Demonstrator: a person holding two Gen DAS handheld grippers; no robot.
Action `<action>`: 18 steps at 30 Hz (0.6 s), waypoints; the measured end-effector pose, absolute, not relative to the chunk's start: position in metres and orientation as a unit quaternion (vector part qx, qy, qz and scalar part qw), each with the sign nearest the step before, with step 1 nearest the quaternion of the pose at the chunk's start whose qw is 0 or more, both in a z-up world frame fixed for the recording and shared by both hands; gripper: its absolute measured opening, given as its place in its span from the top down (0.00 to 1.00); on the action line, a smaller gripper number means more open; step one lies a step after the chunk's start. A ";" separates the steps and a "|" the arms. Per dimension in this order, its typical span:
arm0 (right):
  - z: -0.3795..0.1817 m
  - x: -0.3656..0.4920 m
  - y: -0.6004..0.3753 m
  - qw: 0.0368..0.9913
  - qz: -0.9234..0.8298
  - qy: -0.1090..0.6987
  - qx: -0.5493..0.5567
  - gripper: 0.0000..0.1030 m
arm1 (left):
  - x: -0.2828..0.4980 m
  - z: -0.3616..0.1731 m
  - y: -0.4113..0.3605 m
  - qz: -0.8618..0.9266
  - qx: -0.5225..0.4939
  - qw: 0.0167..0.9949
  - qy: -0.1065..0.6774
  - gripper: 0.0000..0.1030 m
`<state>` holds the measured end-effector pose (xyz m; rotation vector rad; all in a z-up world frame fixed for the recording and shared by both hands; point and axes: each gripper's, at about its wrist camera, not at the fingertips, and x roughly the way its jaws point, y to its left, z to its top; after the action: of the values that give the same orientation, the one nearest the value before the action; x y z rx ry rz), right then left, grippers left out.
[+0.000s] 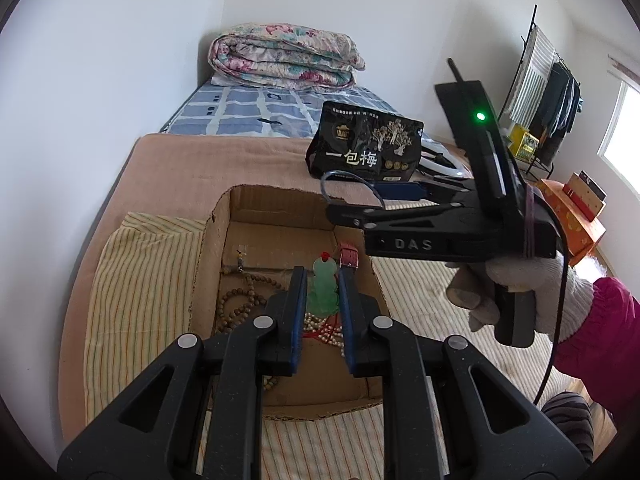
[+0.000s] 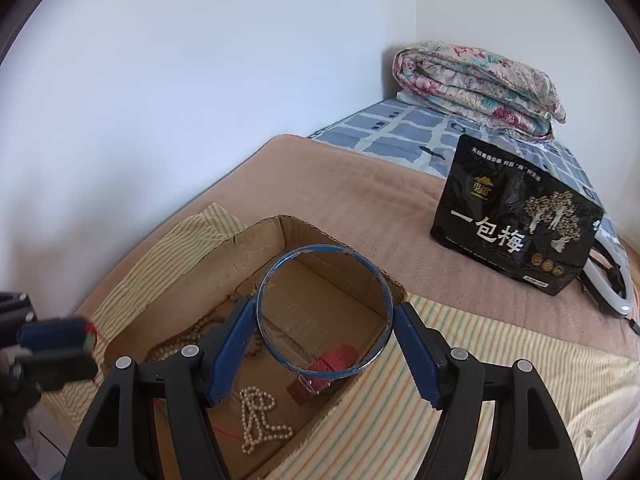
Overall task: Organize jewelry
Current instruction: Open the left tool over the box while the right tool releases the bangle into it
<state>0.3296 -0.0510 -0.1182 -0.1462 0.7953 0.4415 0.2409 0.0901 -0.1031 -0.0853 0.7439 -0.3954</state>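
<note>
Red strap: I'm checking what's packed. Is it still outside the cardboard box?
No, the red strap lies inside the cardboard box, near the pearl necklace.

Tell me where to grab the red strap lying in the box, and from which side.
Grip the red strap across its narrow width, near the middle, coming from straight above. It lies flat on the floor of the cardboard box, so only its long edges offer the pads a hold. The blue bangle in the right gripper must go first.

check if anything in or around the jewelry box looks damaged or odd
The cardboard box is rough: its rim is torn and ragged, with the near-left wall creased. The blue bangle held in the right gripper looks chipped and worn along its edge. Nothing is spilled outside the box.
</note>
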 end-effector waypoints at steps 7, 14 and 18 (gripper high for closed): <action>-0.125 0.339 -0.046 0.895 0.211 0.388 -0.064 0.20 | 0.242 -0.107 0.088 -0.190 -0.031 0.910 0.368 0.86; -0.117 0.335 -0.051 0.901 0.207 0.377 -0.055 0.15 | 0.238 -0.110 0.093 -0.181 -0.040 0.910 0.372 0.79; -0.112 0.329 -0.055 0.903 0.206 0.374 -0.054 0.15 | 0.234 -0.106 0.092 -0.178 -0.037 0.911 0.371 0.79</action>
<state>0.3295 -0.0554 -0.1121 -0.1118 0.7725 0.4268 0.2336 0.0922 -0.1063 -0.0771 0.7644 -0.3673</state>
